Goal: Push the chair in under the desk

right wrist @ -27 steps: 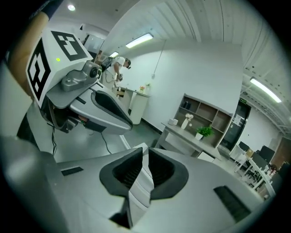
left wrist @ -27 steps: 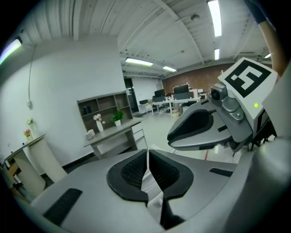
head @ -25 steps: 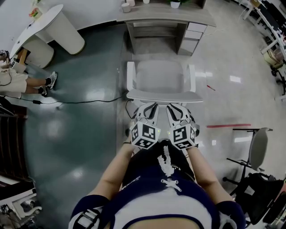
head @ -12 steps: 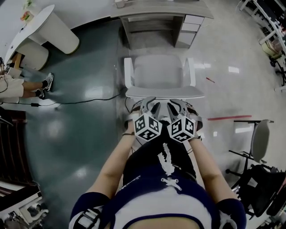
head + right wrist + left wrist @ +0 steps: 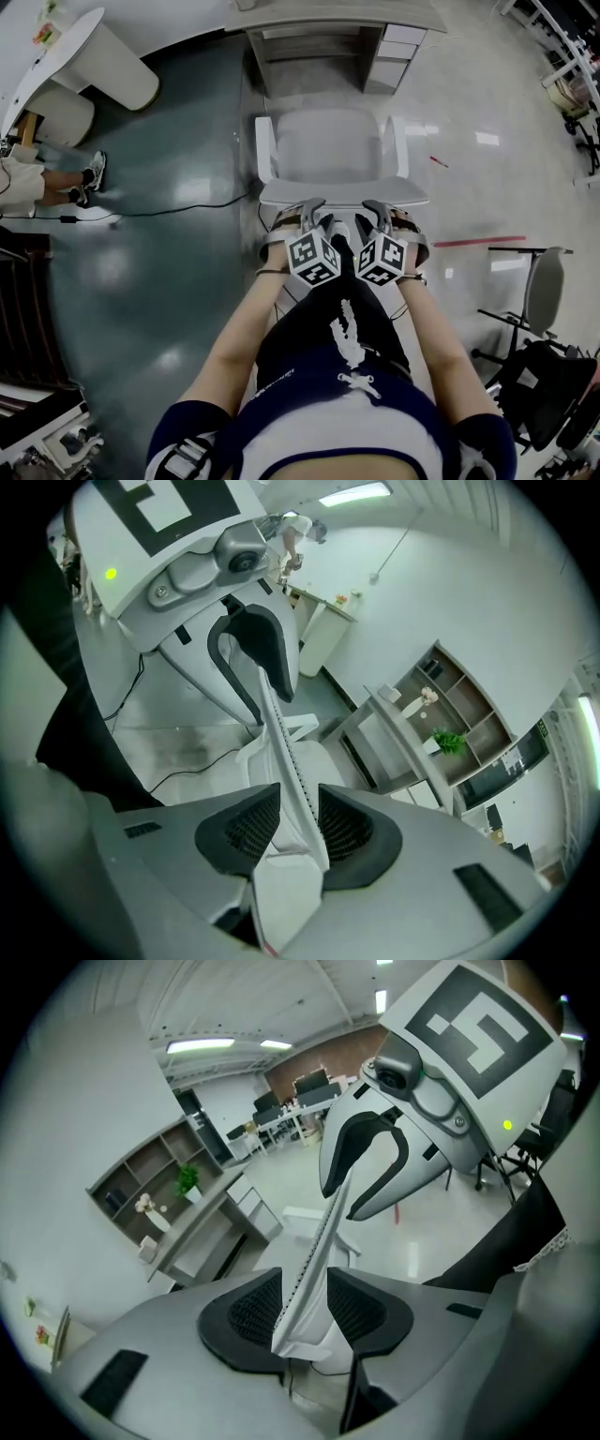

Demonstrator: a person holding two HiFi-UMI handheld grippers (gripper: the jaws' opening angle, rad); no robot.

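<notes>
head view: a white plastic chair with two armrests (image 5: 330,150) stands on the glossy floor just in front of a grey desk with a drawer unit (image 5: 328,21). its seat is turned toward the desk's opening and is not yet under it; its backrest is on the near side. the top edge of the backrest runs left to right across the view. the left gripper (image 5: 300,214) and the right gripper (image 5: 386,214) are set side by side on that edge, pointing steeply down. a black cable (image 5: 169,212) lies on the floor to the left.

left gripper view: the thin backrest edge (image 5: 314,1260) is seen running lengthwise away between the black ribbed pads (image 5: 253,1312). the jaws have just been opening and stand apart, with a gap shown to either side.

right gripper view: the same edge (image 5: 286,761) is seen between this gripper's pads (image 5: 251,829). its jaws have just been opening too, and the edge is not clamped.
</notes>
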